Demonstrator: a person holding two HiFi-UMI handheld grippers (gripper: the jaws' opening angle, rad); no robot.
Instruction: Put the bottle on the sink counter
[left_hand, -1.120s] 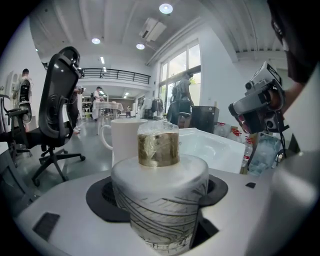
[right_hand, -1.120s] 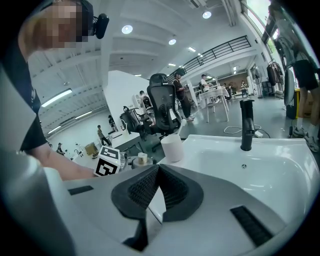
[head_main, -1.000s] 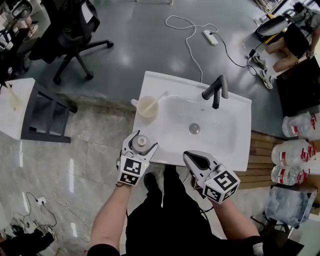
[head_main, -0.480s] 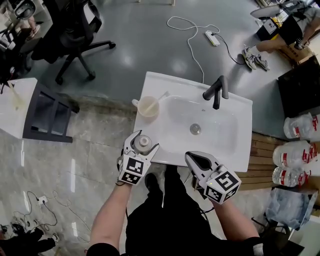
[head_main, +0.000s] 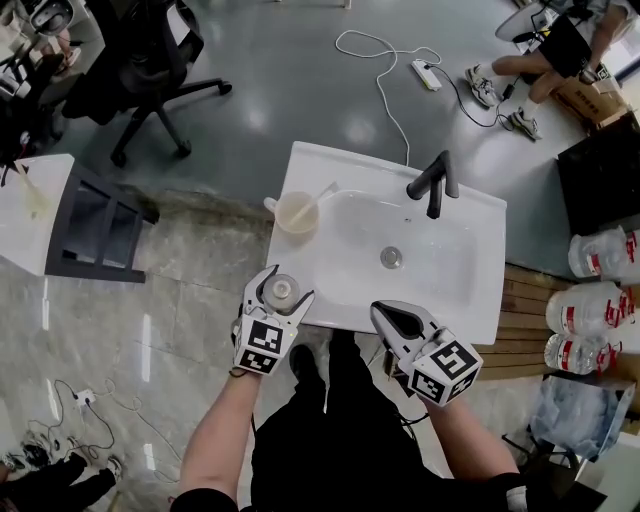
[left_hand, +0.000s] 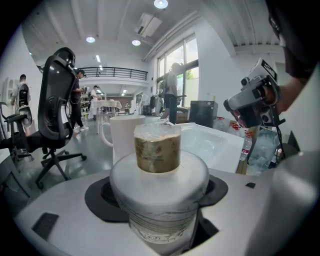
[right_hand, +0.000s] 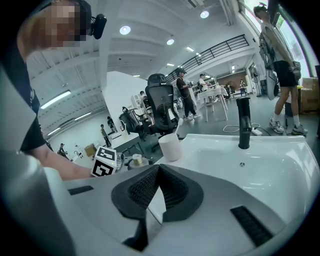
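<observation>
A small white bottle (head_main: 279, 291) with a gold cap wrapped in clear film stands upright between the jaws of my left gripper (head_main: 284, 286), which is shut on it. It hangs over the front left corner of the white sink counter (head_main: 330, 301); whether it touches the counter is hidden. In the left gripper view the bottle (left_hand: 158, 186) fills the middle, held by the left gripper (left_hand: 159, 196). My right gripper (head_main: 384, 314) hovers at the counter's front edge, shut and empty. In the right gripper view the right gripper (right_hand: 156, 186) has its pads pressed together, with the bottle (right_hand: 135, 160) at the left.
A white cup (head_main: 296, 212) holding a toothbrush stands at the counter's left rim. A black faucet (head_main: 434, 180) rises behind the basin with its drain (head_main: 391, 258). Water jugs (head_main: 590, 305) stand at the right, an office chair (head_main: 140, 70) and a white cabinet (head_main: 40, 215) at the left.
My left gripper and the bottle have drifted slightly back toward me and to the left. The right gripper has barely moved.
</observation>
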